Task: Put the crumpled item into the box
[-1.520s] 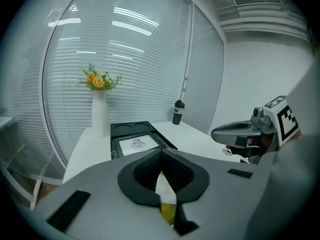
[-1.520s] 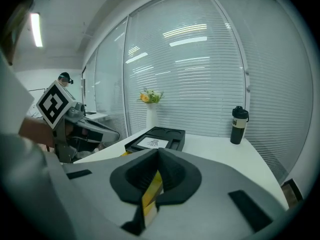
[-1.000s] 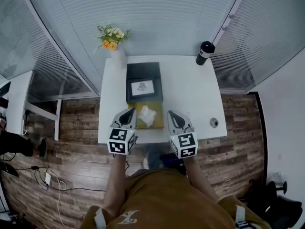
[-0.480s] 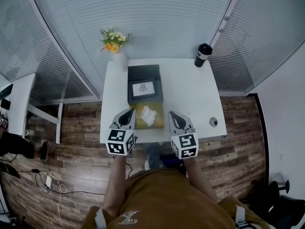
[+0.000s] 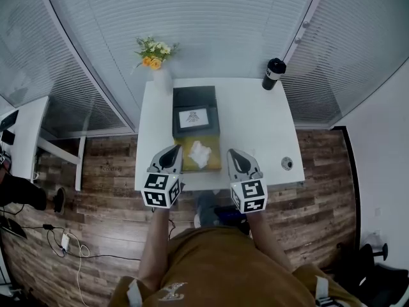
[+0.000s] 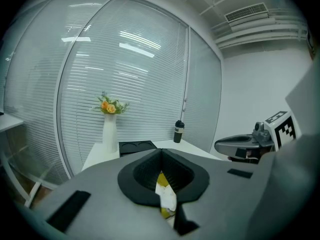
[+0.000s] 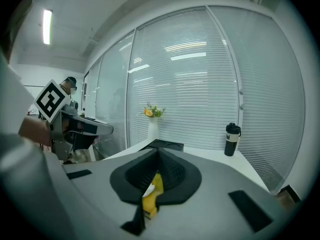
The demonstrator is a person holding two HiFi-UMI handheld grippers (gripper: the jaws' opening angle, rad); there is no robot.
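Observation:
A crumpled white paper (image 5: 199,153) lies on an olive-yellow flat piece (image 5: 211,164) near the table's front edge. Just behind it sits a black box (image 5: 193,97) with a white card (image 5: 191,116) on its near half. My left gripper (image 5: 173,152) is shut and empty, just left of the yellow piece. My right gripper (image 5: 234,154) is also shut and empty, just right of it. In the left gripper view the paper (image 6: 166,198) shows under the closed left gripper (image 6: 161,155). In the right gripper view the yellow piece (image 7: 151,196) shows below the closed right gripper (image 7: 158,156).
The white table (image 5: 249,126) carries a white vase of flowers (image 5: 155,51) at the back left and a black tumbler (image 5: 273,73) at the back right. A small round object (image 5: 287,164) lies near the front right. Blinds and glass walls stand behind the table.
The head view has shifted slightly. Both grippers stay shut beside the yellow piece, and the paper has not moved.

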